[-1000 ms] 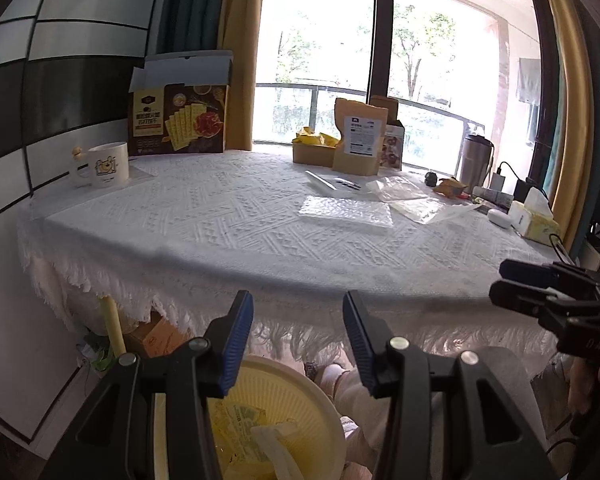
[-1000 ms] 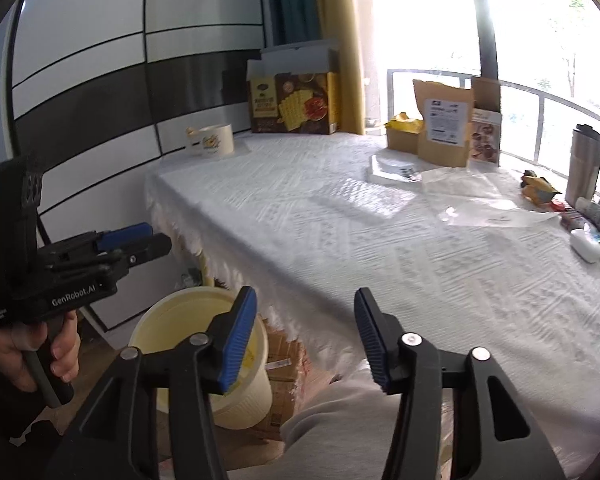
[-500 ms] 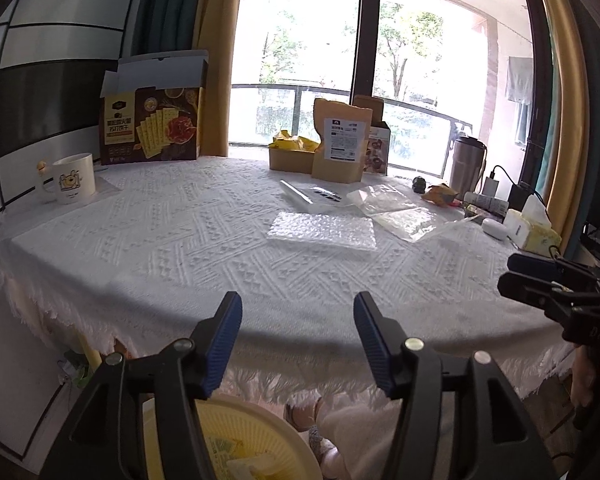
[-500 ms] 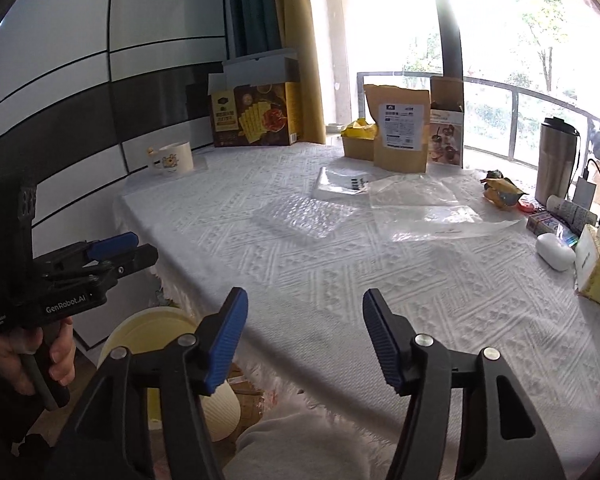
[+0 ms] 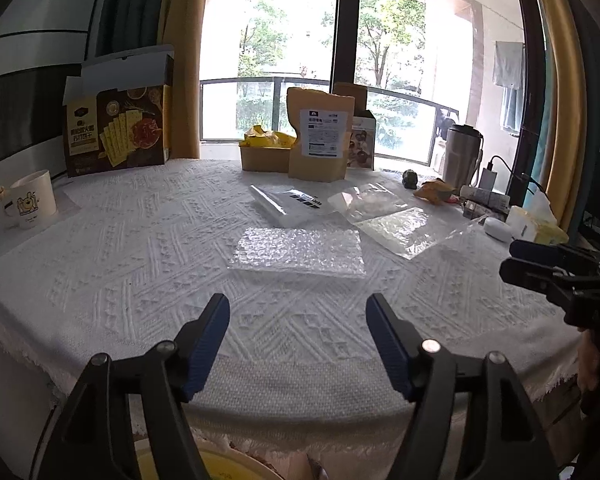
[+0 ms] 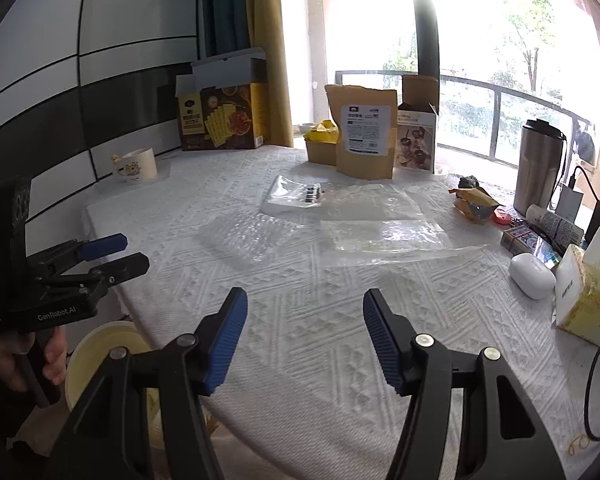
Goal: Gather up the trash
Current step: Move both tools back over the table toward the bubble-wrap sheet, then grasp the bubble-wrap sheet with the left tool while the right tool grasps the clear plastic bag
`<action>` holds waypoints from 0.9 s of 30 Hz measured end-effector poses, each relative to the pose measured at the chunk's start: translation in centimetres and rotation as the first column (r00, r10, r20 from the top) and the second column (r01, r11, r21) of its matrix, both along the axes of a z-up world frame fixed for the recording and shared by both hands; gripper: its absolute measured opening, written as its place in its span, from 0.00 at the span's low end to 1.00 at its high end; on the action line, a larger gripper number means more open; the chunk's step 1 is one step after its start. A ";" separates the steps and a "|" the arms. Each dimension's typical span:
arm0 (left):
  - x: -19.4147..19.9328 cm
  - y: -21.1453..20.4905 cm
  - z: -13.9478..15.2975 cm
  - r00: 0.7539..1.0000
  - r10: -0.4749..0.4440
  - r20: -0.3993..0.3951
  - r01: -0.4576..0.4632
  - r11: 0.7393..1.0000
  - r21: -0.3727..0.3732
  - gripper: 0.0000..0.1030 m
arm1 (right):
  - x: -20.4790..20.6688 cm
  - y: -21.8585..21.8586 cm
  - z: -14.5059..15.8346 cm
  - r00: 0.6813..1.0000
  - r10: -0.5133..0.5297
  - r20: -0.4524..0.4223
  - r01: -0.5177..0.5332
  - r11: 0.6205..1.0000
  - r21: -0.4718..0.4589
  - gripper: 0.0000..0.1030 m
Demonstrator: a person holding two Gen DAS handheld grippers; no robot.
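A sheet of bubble wrap point(image 5: 298, 252) lies flat on the white tablecloth, straight ahead of my left gripper point(image 5: 298, 336), whose jaws are opening with nothing between them. Behind it lie a clear bag with black print point(image 5: 290, 204) and two more clear plastic bags point(image 5: 404, 230). My right gripper point(image 6: 304, 340) stands open and empty over the table's near edge, short of the bubble wrap point(image 6: 246, 238) and a clear bag point(image 6: 384, 236). A cream bin point(image 6: 100, 356) stands on the floor at lower left of the right wrist view, below the table edge.
At the table's back stand a cracker box point(image 5: 118, 132), a mug point(image 5: 30, 200), a brown pouch point(image 5: 320, 136) and a small box of yellow wrappers point(image 5: 266, 150). A steel tumbler point(image 6: 540, 166), a white case point(image 6: 532, 276), a tissue pack point(image 6: 592, 292) and cables crowd the right side.
Both grippers have moved forward from over the bin to over the table's edge, so the tabletop fills the views. The left jaws have spread wider; the right ones slightly.
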State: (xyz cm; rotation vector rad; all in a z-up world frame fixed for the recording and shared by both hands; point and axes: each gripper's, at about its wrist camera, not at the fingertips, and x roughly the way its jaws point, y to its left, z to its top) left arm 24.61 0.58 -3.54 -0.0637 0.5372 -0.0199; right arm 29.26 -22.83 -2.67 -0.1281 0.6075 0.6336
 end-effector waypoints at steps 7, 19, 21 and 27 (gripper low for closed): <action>4.7 -1.2 0.3 0.998 -0.046 -0.053 0.046 0.999 -0.007 0.72 | 2.9 -0.6 -0.2 1.000 -0.011 -0.018 0.010 1.000 -0.029 0.56; 10.1 0.1 -0.4 0.992 -0.022 -0.120 0.012 0.997 -0.076 0.73 | 8.8 -1.1 -2.2 0.977 -0.037 -0.208 0.052 0.996 0.068 0.74; 10.7 0.6 -0.4 0.992 -0.011 -0.123 0.002 0.997 -0.076 0.73 | 10.3 -1.5 -2.5 0.966 -0.059 -0.251 0.088 0.991 0.104 0.75; 12.6 2.5 -0.8 0.987 0.027 -0.156 -0.035 0.998 -0.049 0.77 | 13.7 -2.2 -3.2 0.934 -0.113 -0.338 0.175 0.972 0.159 0.79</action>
